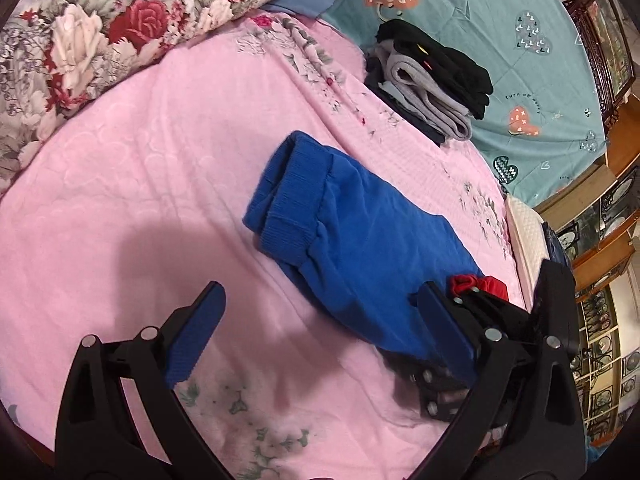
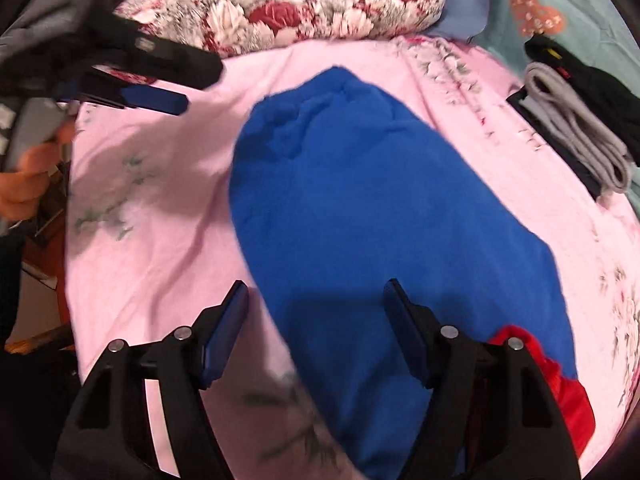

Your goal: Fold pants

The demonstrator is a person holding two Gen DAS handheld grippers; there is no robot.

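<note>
Blue pants (image 1: pixel 360 236) lie folded on the pink bedsheet (image 1: pixel 140 200), ribbed cuffs toward the far left. In the right wrist view the pants (image 2: pixel 380 208) fill the middle. My left gripper (image 1: pixel 320 300) is open and empty, just above the sheet at the pants' near edge; its right finger (image 1: pixel 444 320) is over the blue cloth. My right gripper (image 2: pixel 316 300) is open and empty, straddling the pants' near end. The left gripper also shows in the right wrist view (image 2: pixel 156 100) at upper left, held by a hand.
A stack of folded black and grey clothes (image 1: pixel 432 76) sits at the far right on a teal sheet (image 1: pixel 500 20). A floral quilt (image 1: pixel 100 28) lies at the back left. A red cloth (image 2: pixel 560 384) lies by the pants' near right. Wooden furniture (image 1: pixel 608 240) stands right of the bed.
</note>
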